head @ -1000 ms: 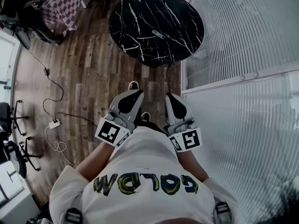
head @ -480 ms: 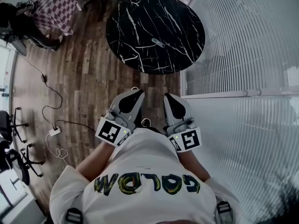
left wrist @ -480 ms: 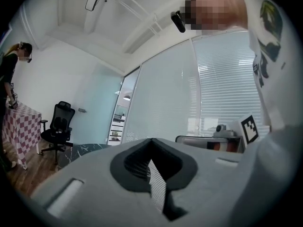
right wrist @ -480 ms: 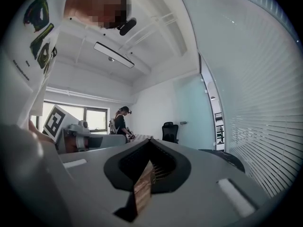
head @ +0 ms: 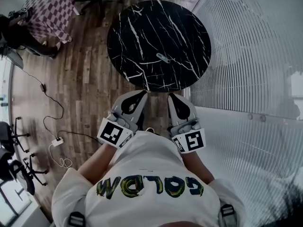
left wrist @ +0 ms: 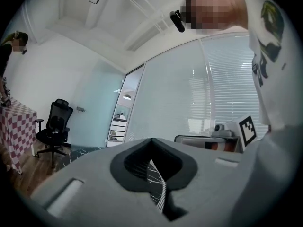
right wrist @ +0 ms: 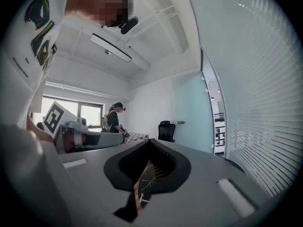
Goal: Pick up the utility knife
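The utility knife point(head: 163, 58), small and grey, lies on the round black marble table point(head: 137, 41), right of its middle. Both grippers are held level in front of the person's chest, short of the table's near edge and pointing toward it. My left gripper point(head: 141, 93) has its jaws closed tip to tip with nothing in them; in the left gripper view point(left wrist: 151, 139) only a thin slit shows between them. My right gripper point(head: 172, 96) is likewise shut and empty, as the right gripper view point(right wrist: 150, 141) shows. The knife is not visible in either gripper view.
A glass wall with blinds point(head: 251, 56) runs close along the right of the table. A checkered-cloth table point(head: 49, 11) stands far left, where another person point(right wrist: 113, 119) stands. A power strip and cable point(head: 57, 141) lie on the wood floor, with office chairs point(head: 12, 162) at the left edge.
The person has walked toward the marble table, which now sits lower and larger in the head view, just ahead of both gripper tips. Both grippers stay shut and side by side.
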Tool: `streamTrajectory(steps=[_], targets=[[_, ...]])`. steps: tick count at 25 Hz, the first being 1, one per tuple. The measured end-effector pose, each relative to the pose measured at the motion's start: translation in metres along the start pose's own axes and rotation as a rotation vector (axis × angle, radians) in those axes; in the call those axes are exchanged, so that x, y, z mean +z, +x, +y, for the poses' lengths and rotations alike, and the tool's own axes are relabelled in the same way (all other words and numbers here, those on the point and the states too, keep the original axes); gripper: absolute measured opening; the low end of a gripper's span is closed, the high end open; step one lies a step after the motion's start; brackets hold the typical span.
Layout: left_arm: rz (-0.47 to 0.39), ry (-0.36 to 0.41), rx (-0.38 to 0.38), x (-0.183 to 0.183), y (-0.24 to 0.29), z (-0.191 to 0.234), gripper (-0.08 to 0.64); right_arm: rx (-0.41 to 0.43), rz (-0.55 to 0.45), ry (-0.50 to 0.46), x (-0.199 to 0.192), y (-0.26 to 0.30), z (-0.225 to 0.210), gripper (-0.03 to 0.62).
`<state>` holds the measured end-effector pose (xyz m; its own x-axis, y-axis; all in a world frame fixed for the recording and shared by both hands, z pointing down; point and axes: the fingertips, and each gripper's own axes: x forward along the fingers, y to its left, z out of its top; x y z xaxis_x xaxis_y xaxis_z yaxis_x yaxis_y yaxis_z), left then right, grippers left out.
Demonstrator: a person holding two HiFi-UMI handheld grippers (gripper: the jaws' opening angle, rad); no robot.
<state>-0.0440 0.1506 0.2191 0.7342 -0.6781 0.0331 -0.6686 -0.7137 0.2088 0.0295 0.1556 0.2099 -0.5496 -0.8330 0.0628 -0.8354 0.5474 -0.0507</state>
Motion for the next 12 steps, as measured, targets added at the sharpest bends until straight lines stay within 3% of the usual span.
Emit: streamTrajectory(steps=[12], targets=[[0.018, -0.023, -0.033, 0.014, 0.037, 0.083, 0.003, 0.006, 0.031, -0.020, 0.004, 0.097, -0.013, 0.002]])
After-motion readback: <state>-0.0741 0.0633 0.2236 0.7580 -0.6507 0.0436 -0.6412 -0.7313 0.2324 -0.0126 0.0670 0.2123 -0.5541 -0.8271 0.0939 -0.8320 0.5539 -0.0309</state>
